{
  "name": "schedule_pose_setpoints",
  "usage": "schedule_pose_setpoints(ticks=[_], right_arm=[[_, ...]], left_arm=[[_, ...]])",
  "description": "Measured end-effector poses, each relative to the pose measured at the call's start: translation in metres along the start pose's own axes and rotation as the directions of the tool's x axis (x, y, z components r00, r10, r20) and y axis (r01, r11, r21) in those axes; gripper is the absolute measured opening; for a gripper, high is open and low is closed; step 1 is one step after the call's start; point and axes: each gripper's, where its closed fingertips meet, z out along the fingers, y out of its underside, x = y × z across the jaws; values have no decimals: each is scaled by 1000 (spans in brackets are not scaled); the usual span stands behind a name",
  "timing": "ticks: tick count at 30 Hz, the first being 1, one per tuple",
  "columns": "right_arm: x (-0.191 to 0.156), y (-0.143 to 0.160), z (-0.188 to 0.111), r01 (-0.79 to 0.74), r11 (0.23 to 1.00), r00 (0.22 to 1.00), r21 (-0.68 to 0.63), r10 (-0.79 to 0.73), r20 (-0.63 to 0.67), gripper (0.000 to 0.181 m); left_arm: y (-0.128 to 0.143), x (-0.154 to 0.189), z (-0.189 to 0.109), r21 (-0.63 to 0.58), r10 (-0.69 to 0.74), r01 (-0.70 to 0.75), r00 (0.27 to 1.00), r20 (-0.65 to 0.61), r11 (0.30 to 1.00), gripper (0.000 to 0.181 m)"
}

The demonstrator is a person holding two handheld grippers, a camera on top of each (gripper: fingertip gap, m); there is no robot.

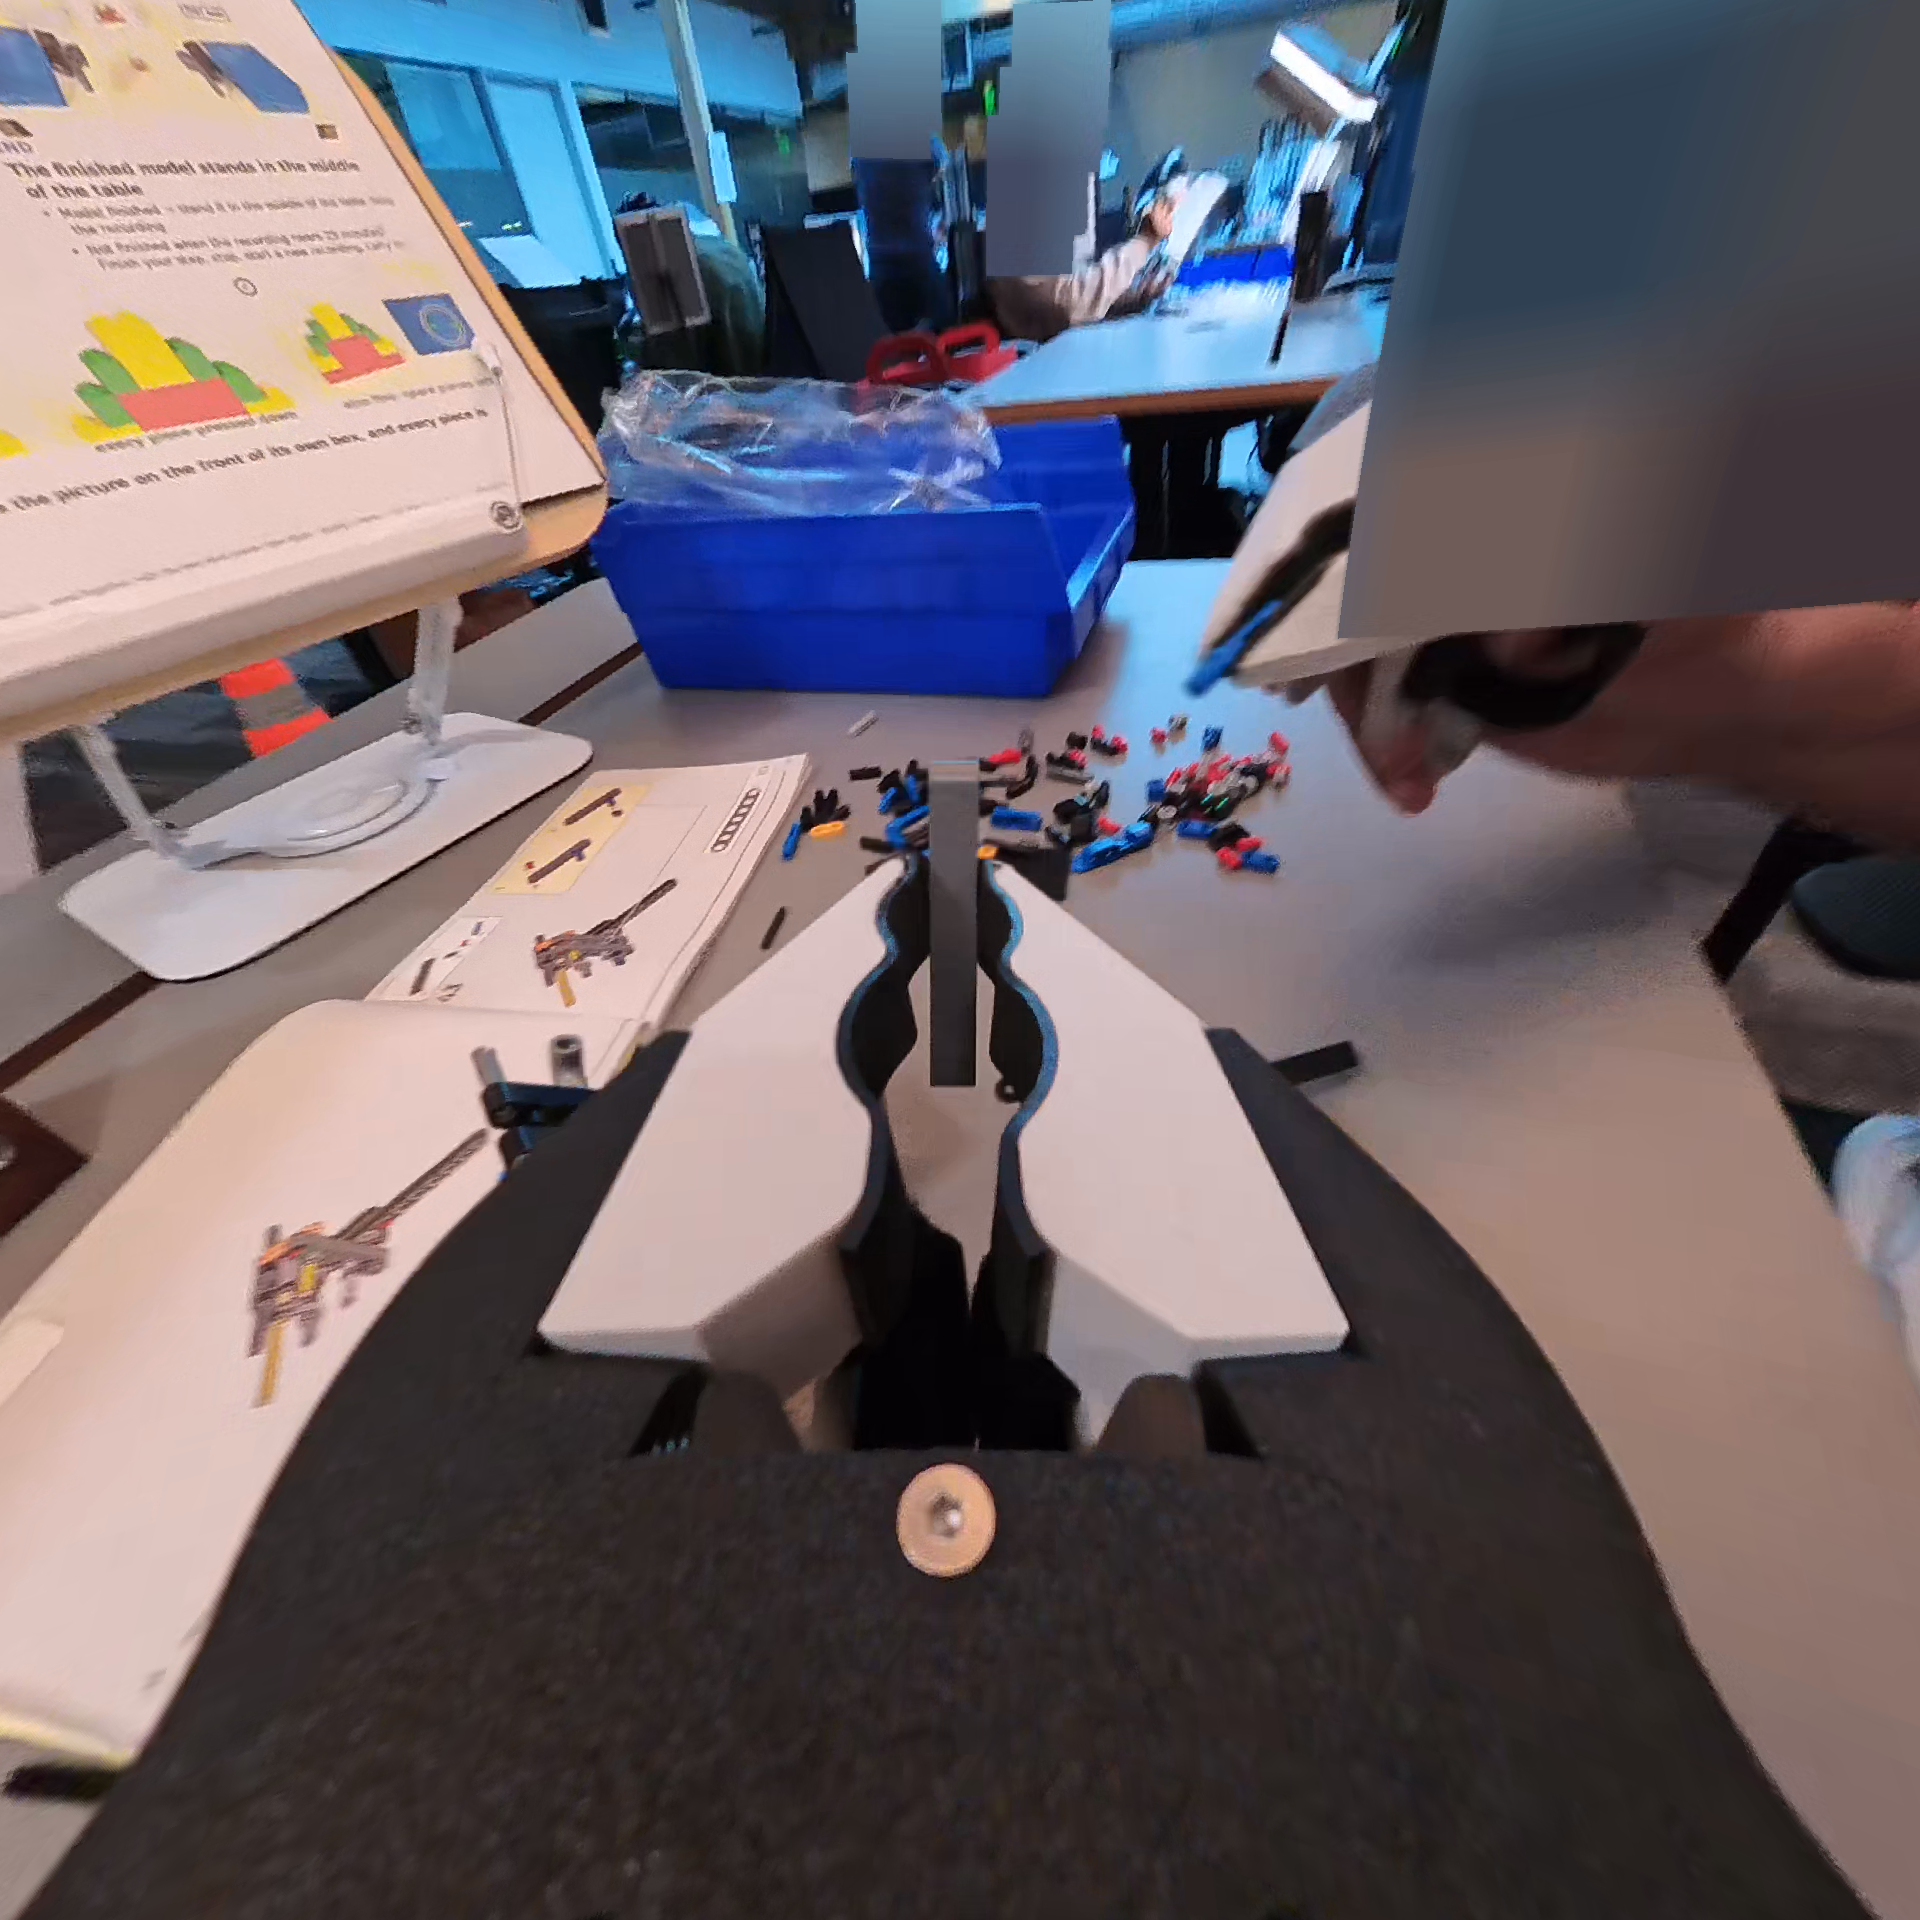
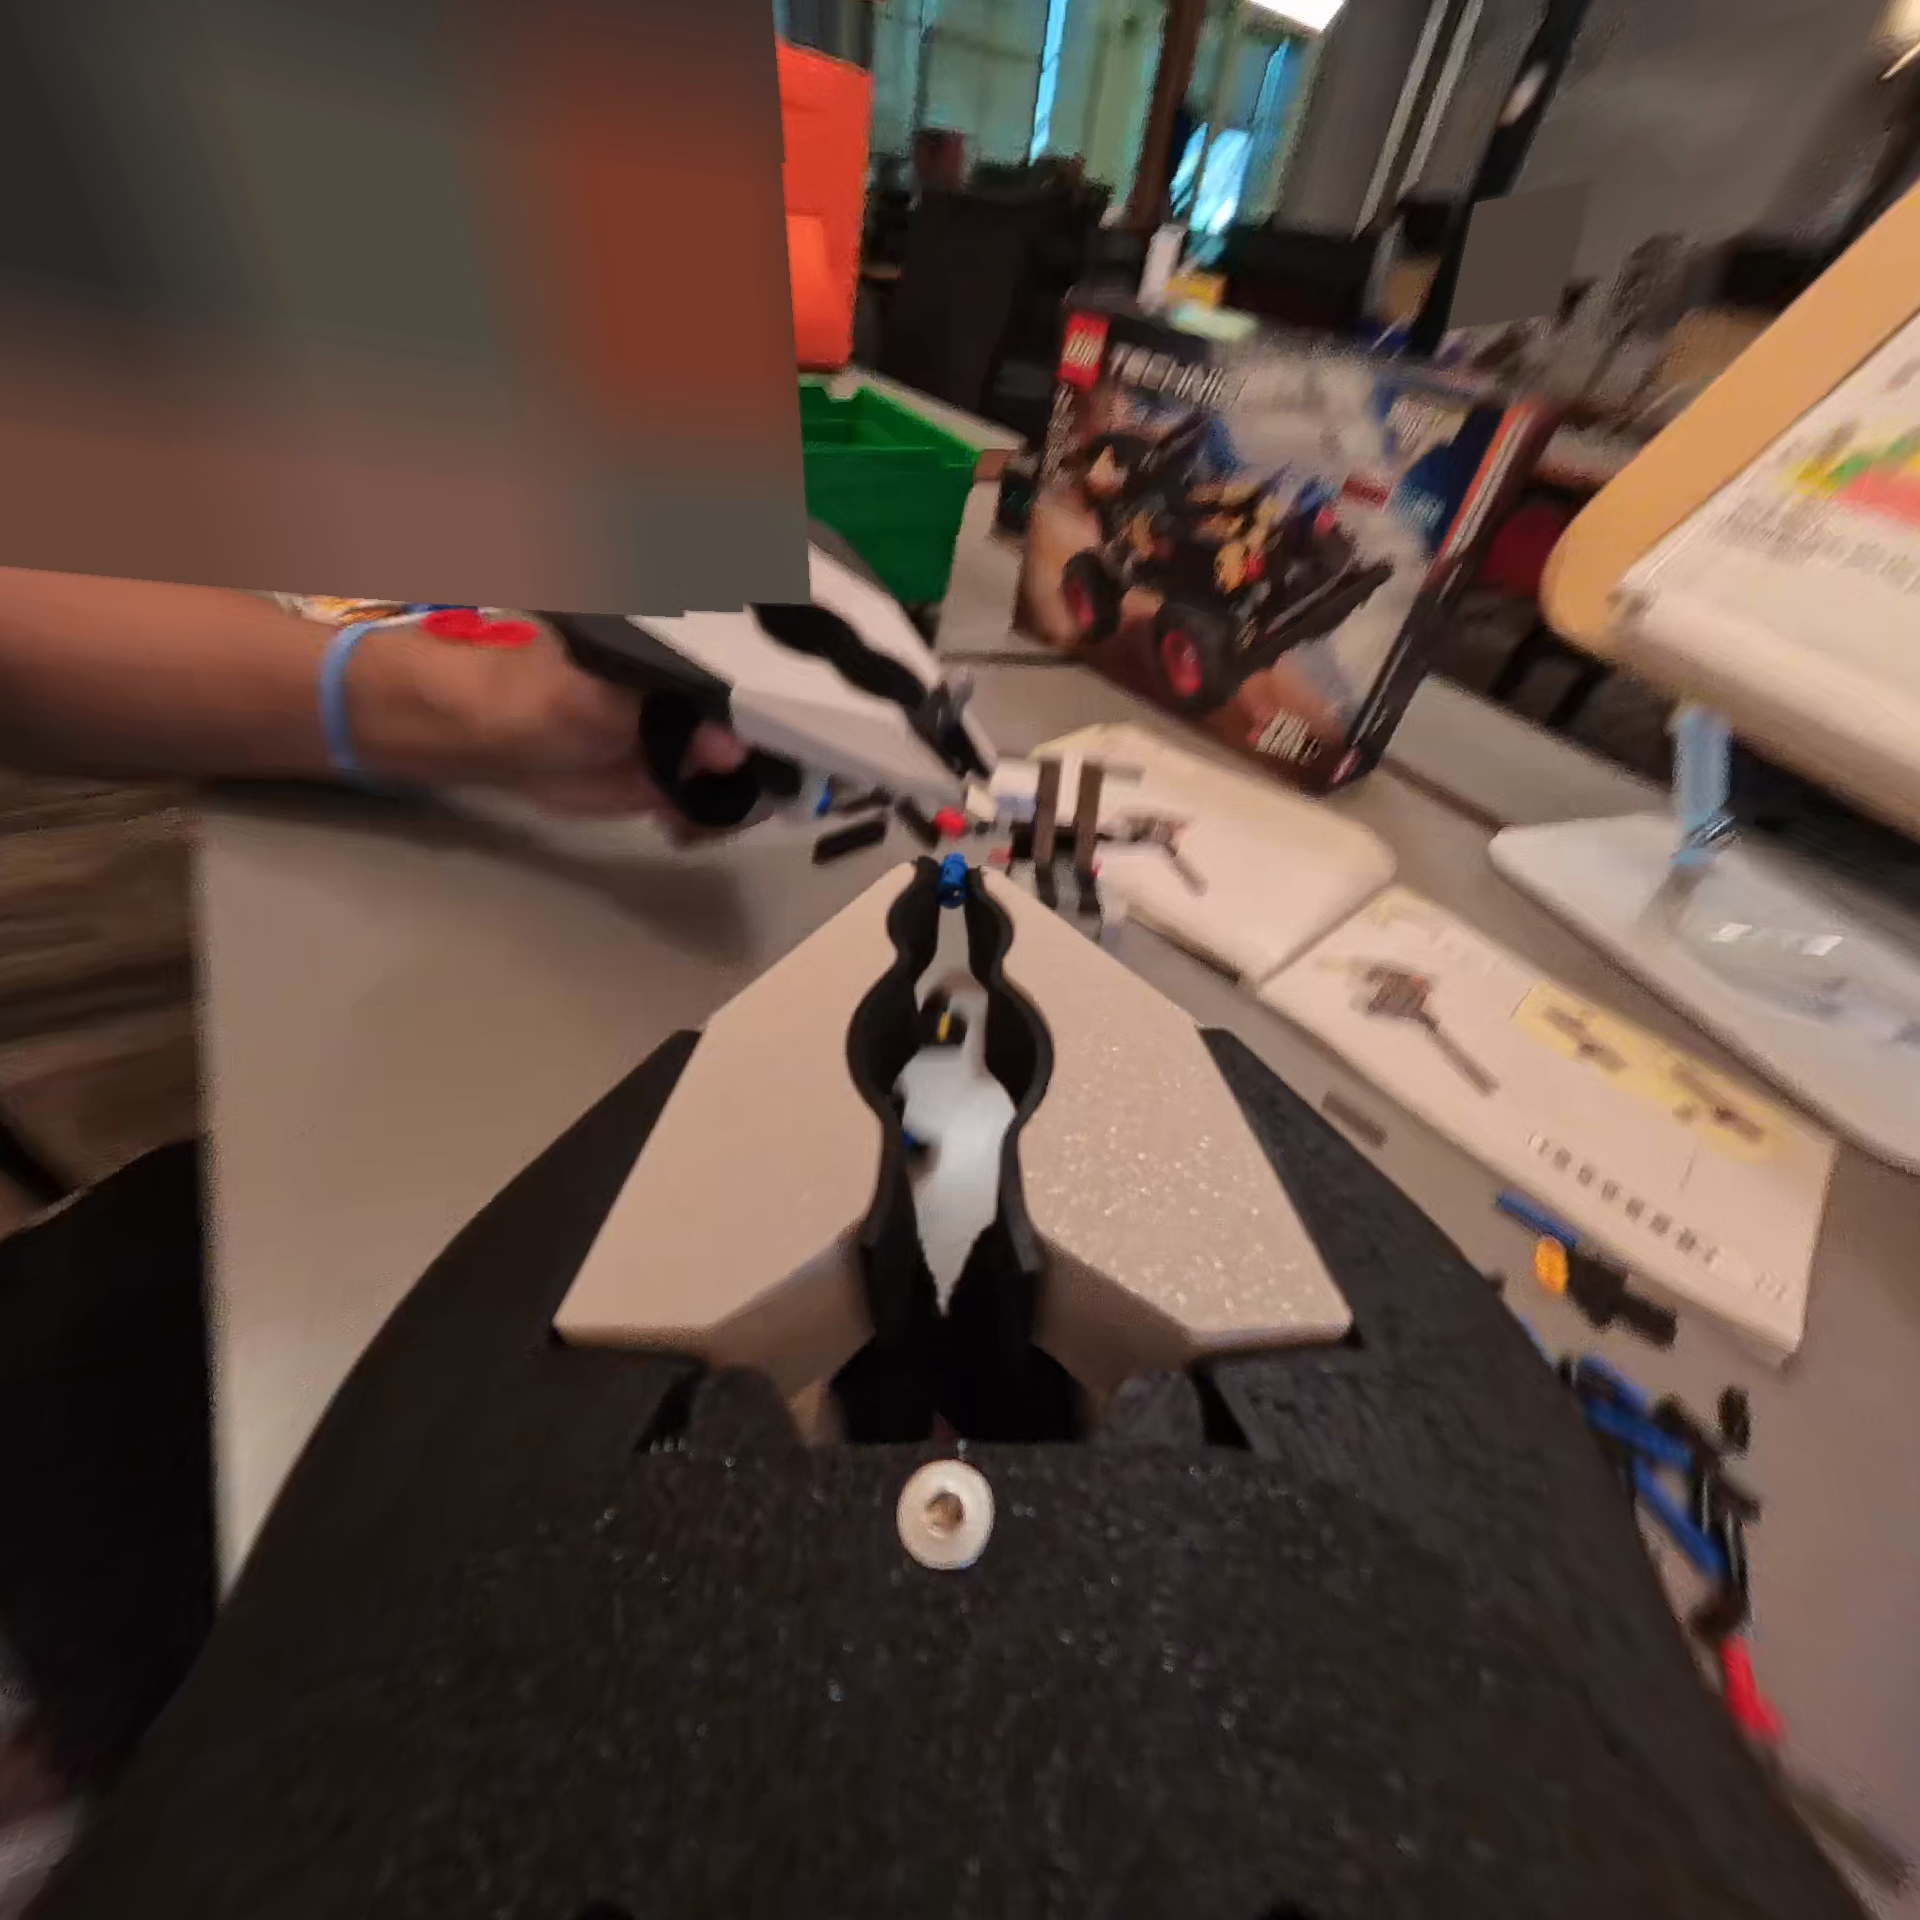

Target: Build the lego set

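My left gripper (image 1: 952,871) is shut on a dark grey beam (image 1: 954,935) and holds it upright above the table. In the right wrist view this gripper (image 2: 961,753) sits at the centre left, and the held piece (image 2: 1065,821) shows as two dark upright bars. My right gripper (image 2: 951,883) is shut on a small blue pin (image 2: 951,875), a short way in front of the bars. In the left wrist view the right gripper (image 1: 1210,670) comes in from the upper right with the blue pin (image 1: 1242,634). A pile of small loose pieces (image 1: 1101,800) lies on the table beyond the beam.
An open instruction booklet (image 1: 623,883) lies at the left with a small dark sub-assembly (image 1: 530,1091) on it. A blue bin (image 1: 862,592) with clear plastic stands behind the pile. A sheet on a white stand (image 1: 260,312) is at the far left. The set's box (image 2: 1247,540) and a green bin (image 2: 883,488) stand at the back. My right fingertips sit around 7 cm from my left ones.
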Motion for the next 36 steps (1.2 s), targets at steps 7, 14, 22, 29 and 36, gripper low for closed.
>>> schedule_pose_setpoints(ticks=[7, 14, 22, 29, 36], right_arm=[[-5, -43, 51, 27, 988, 978, 152, 5, -208, 4], [-3, -32, 70, -60, 989, 958, 137, 95, -269, 4], [-2, -30, 71, -80, 983, 951, 167, 126, -282, 4], [-2, -30, 73, -88, 978, 951, 191, 139, -276, 4], [0, -29, 77, -89, 977, 947, 193, 143, -287, 4]], left_arm=[[-19, -7, -8, 140, -202, 204, 979, -31, 969, 6], [-21, -16, -12, 156, -238, 236, 971, -4, 959, 6], [-20, -16, -10, 136, -157, 149, 986, 54, 979, 6], [-19, -16, -10, 133, -144, 133, 987, 72, 982, 6], [-17, -20, -9, 119, -105, 87, 982, 157, 989, 6]])
